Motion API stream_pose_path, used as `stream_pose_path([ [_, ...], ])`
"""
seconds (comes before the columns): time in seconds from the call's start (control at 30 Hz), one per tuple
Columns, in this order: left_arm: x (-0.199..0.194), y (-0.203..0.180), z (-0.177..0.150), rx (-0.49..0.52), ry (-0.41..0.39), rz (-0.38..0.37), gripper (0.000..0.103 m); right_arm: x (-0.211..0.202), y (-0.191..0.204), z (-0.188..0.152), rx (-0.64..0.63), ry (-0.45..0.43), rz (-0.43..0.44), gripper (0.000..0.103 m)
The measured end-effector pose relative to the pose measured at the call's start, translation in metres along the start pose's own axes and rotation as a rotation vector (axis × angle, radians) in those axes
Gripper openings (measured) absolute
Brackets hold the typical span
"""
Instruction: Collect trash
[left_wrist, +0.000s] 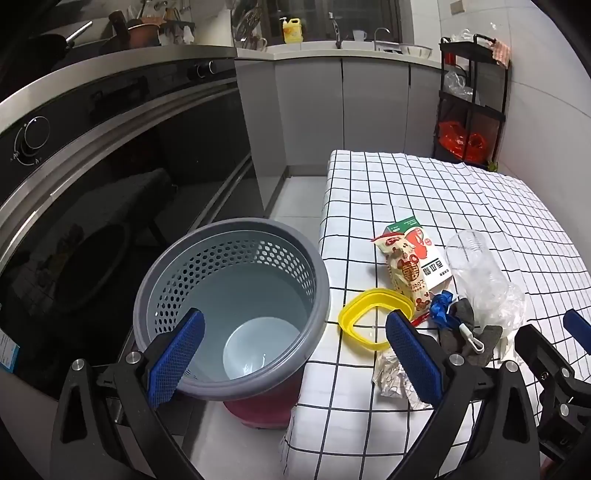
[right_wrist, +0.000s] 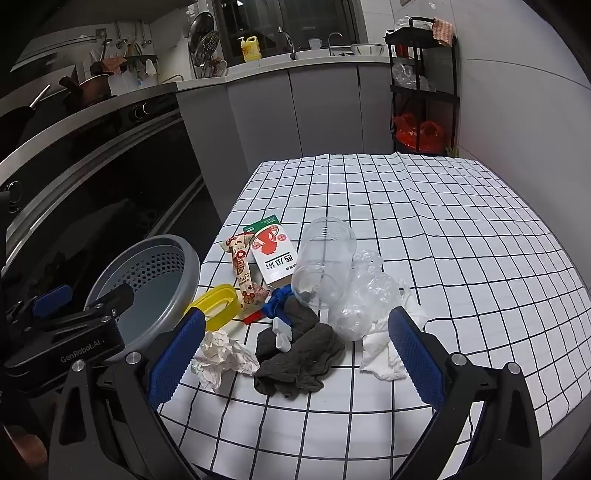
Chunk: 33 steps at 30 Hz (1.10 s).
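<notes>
The left gripper (left_wrist: 295, 354) has its jaws wide apart and holds nothing; it hangs over the near rim of the grey perforated bin (left_wrist: 236, 302), which stands in the lower middle of the left view, just beside the edge of the tabletop (left_wrist: 461, 206). Inside the bin, a pale round dish (left_wrist: 255, 347) lies on the bottom.

The right gripper (right_wrist: 295, 354) also has its jaws wide and empty, above the heap of trash in the centre of the right view. Between its fingers lie a dark grey cloth (right_wrist: 299, 362) and a crumpled paper (right_wrist: 221, 358). Behind them are a yellow ring (right_wrist: 218, 306), a snack wrapper (right_wrist: 245, 277), a red and white carton (right_wrist: 273, 254), a clear plastic cup (right_wrist: 321, 262) on its side, crumpled clear plastic (right_wrist: 365, 299) and a white tissue (right_wrist: 384, 350). All of these rest on the checked tabletop, near the bin.
</notes>
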<state>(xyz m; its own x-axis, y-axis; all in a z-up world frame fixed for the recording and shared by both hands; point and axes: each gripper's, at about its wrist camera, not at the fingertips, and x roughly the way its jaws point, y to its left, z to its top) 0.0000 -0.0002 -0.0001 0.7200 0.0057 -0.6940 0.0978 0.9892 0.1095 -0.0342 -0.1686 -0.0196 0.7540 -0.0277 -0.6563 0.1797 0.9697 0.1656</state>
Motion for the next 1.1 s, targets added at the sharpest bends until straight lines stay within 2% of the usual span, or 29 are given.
stream_pose_path([
  [1.1, -0.015, 0.000, 0.001, -0.009, -0.030, -0.011, 0.097, -0.020, -0.005, 0.003, 0.002, -0.027, -0.009, 0.095],
])
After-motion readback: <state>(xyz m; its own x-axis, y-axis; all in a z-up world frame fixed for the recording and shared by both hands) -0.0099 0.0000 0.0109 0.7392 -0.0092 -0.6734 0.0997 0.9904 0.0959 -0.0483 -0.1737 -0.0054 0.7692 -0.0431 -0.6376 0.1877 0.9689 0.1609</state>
